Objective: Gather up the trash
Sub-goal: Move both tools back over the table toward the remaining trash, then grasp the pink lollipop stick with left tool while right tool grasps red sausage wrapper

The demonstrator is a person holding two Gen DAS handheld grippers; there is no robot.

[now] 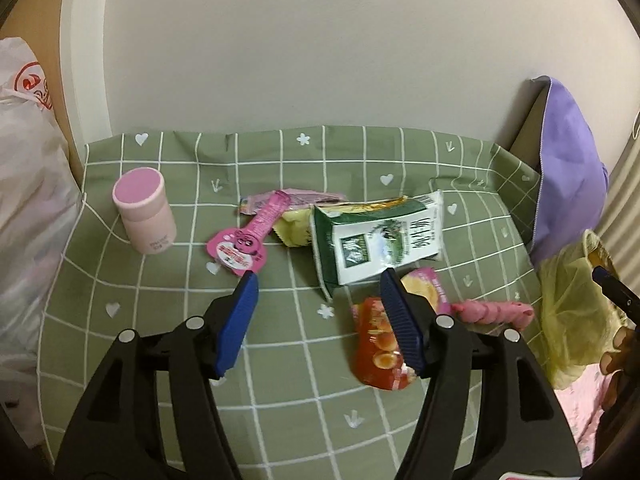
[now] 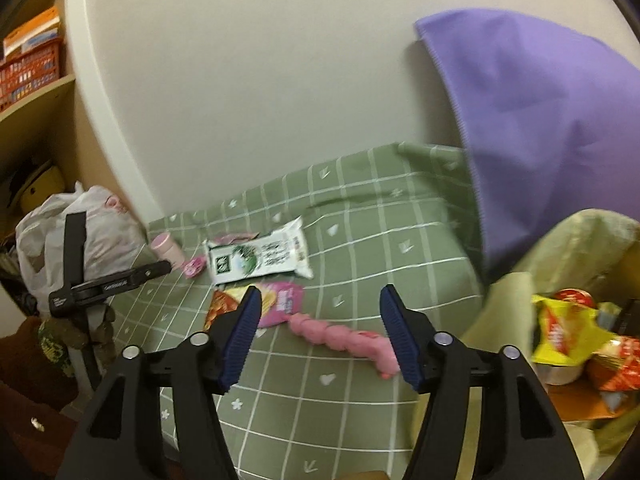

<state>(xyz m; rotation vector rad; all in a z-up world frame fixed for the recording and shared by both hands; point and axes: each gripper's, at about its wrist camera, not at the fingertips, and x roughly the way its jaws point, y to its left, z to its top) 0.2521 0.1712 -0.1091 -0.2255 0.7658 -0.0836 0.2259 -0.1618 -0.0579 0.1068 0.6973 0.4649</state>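
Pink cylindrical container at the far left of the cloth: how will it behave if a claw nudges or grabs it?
The pink cylindrical container stands upright and is taller than wide, so a high push would probably tip it. Once down, its round body would likely roll across the green checked cloth. Its smooth, rigid-looking wall should hold shape in a grip but may slip.

Right gripper (image 2: 320, 300), fingers (image 2: 244, 328) apart, above pink twisted wrapper (image 2: 340, 336) on green checked cloth (image 2: 400, 240).

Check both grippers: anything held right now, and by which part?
Nothing held. Left gripper is open above the tablecloth; right gripper is open, the pink twisted wrapper lying untouched beyond its fingers.
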